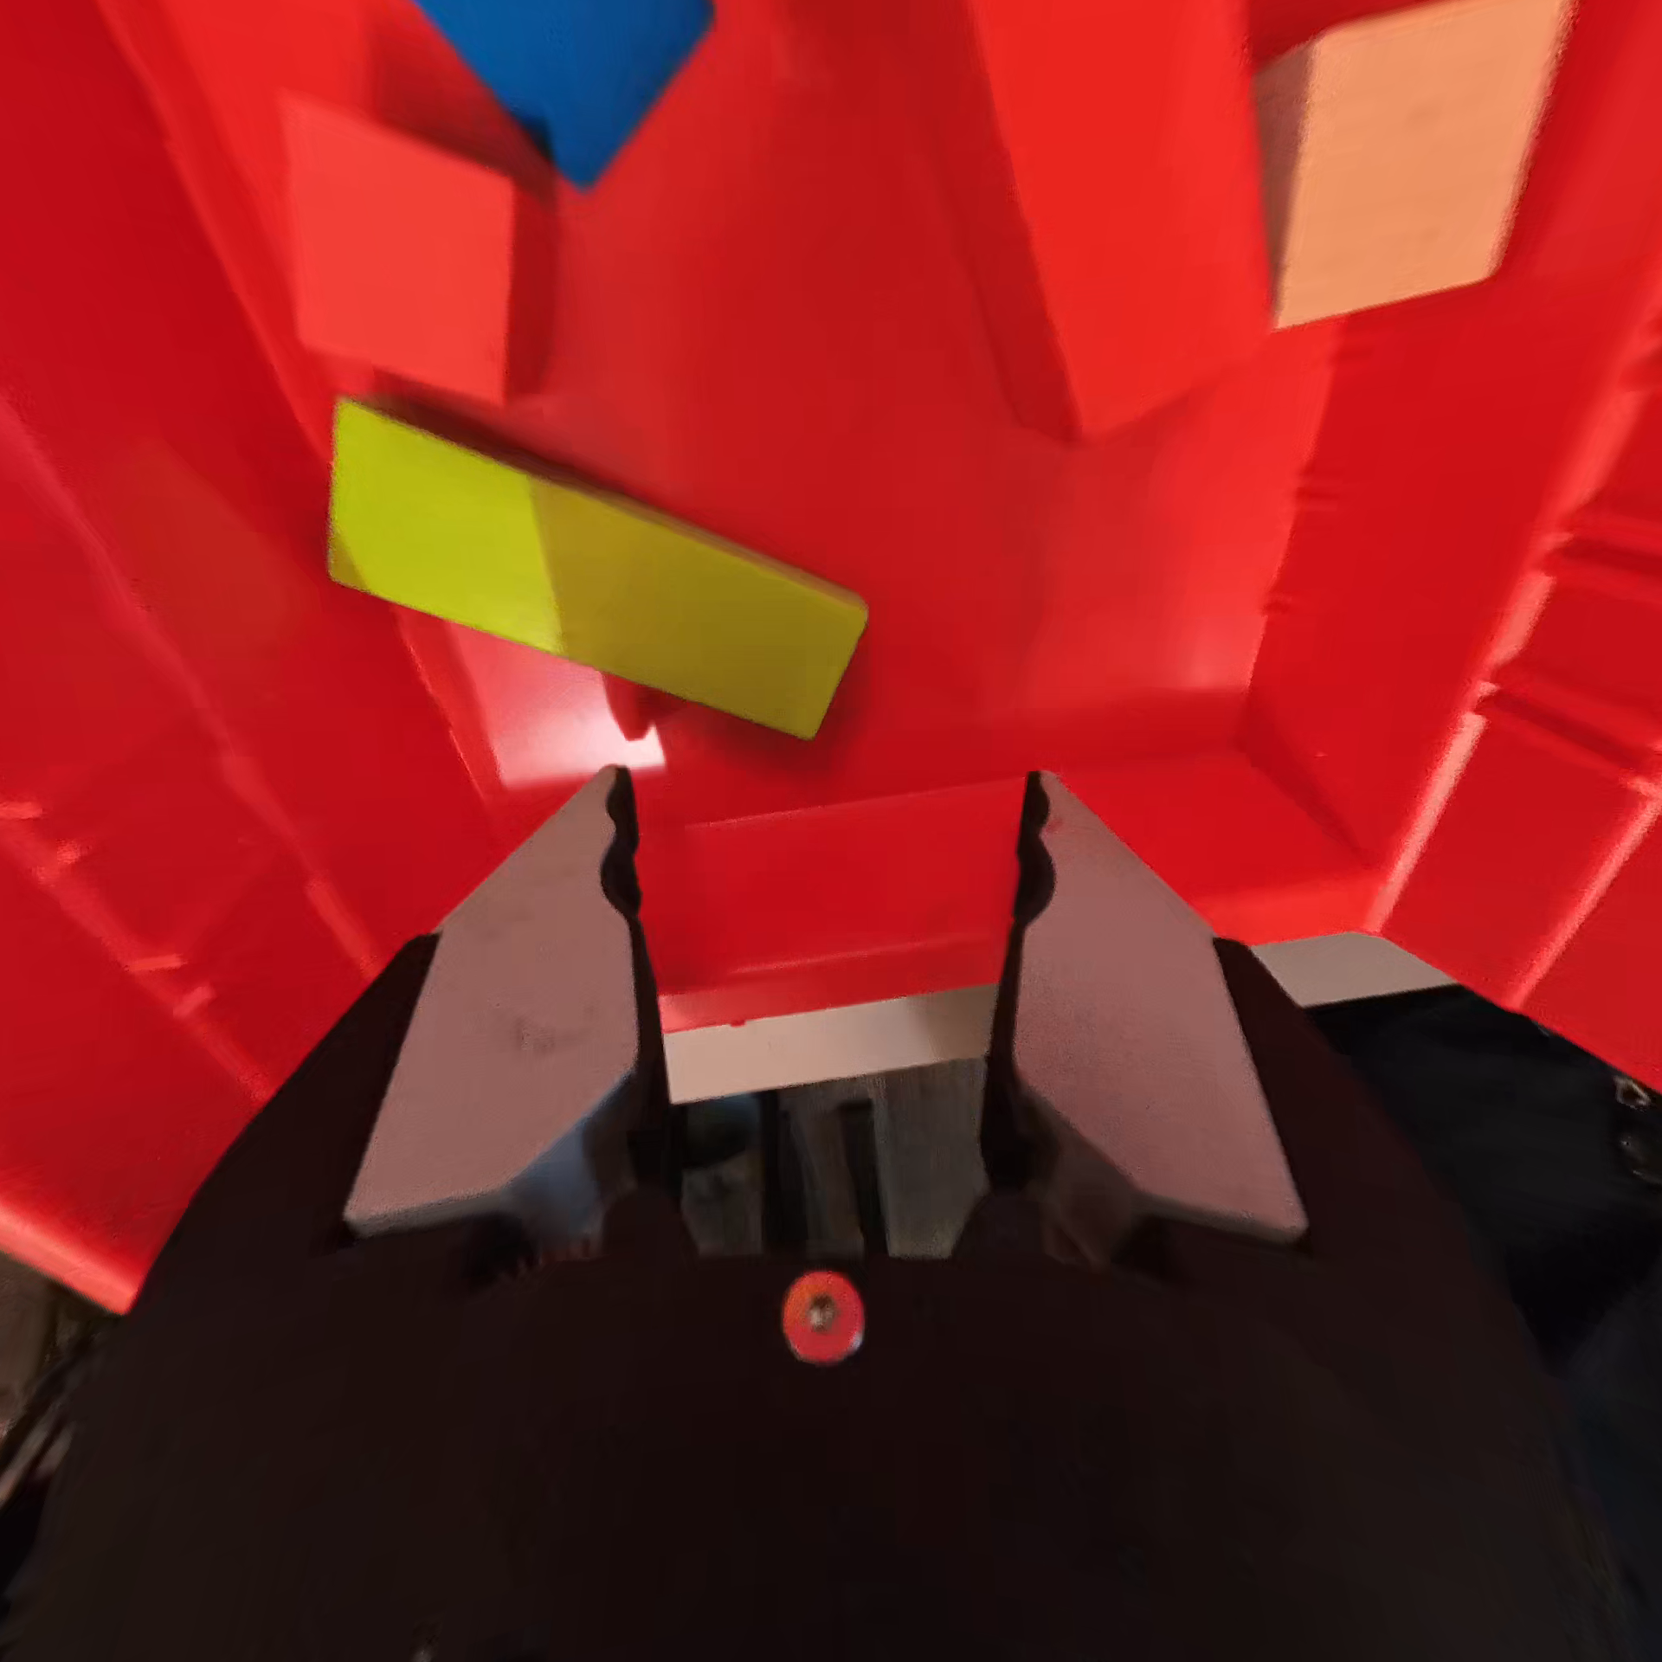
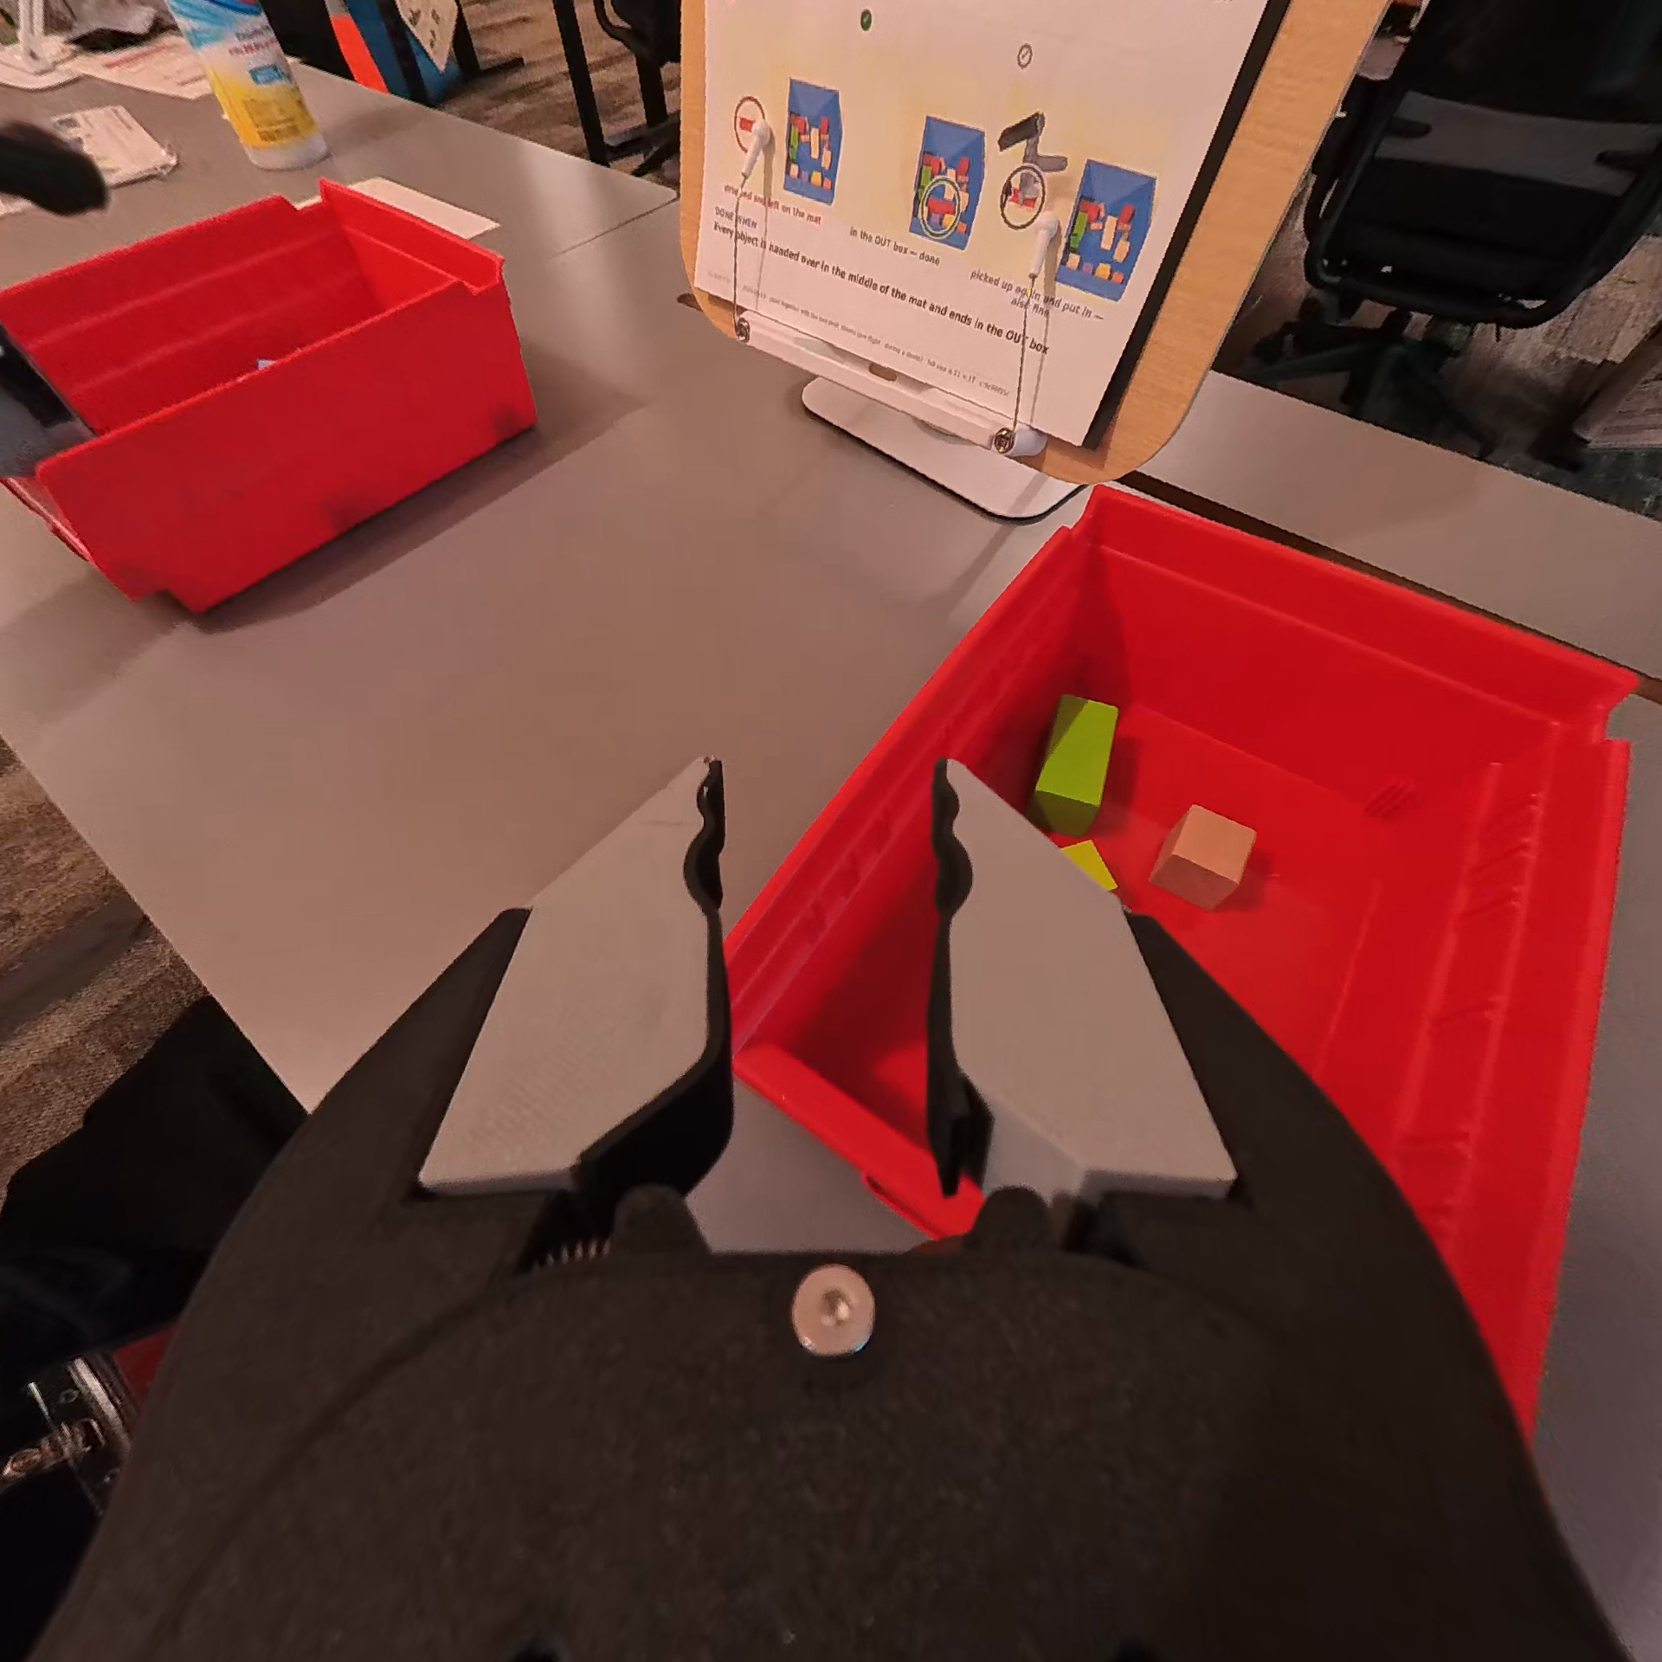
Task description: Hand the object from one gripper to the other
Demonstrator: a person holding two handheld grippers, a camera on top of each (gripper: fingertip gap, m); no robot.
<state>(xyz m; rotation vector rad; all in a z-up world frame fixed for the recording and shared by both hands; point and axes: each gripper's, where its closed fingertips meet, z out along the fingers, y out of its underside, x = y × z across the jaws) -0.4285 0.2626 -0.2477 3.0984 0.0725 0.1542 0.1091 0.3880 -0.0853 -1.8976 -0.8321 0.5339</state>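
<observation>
In the left wrist view my left gripper [image 1: 827,791] is open and reaches into a red bin [image 1: 1484,629]. Just ahead of its fingertips lies a flat yellow block [image 1: 585,567]. A red block [image 1: 405,252], a blue block [image 1: 576,72], a tan block [image 1: 1403,171] and a long red block [image 1: 1124,225] lie farther in. A red ledge spans the gap between the jaws; it looks like part of the bin. My right gripper [image 2: 823,782] is open and empty over the near left rim of a second red bin [image 2: 1349,629].
The second bin holds a green block [image 2: 1075,760], a yellow piece [image 2: 1093,863] and a tan cube [image 2: 1205,854]. The first bin [image 2: 270,450] stands far left on the grey table [image 2: 540,674]. An instruction board on a stand [image 2: 944,207] stands behind, and a canister [image 2: 252,81] far left. The tips of one gripper are about 60 cm away from the tips of the other.
</observation>
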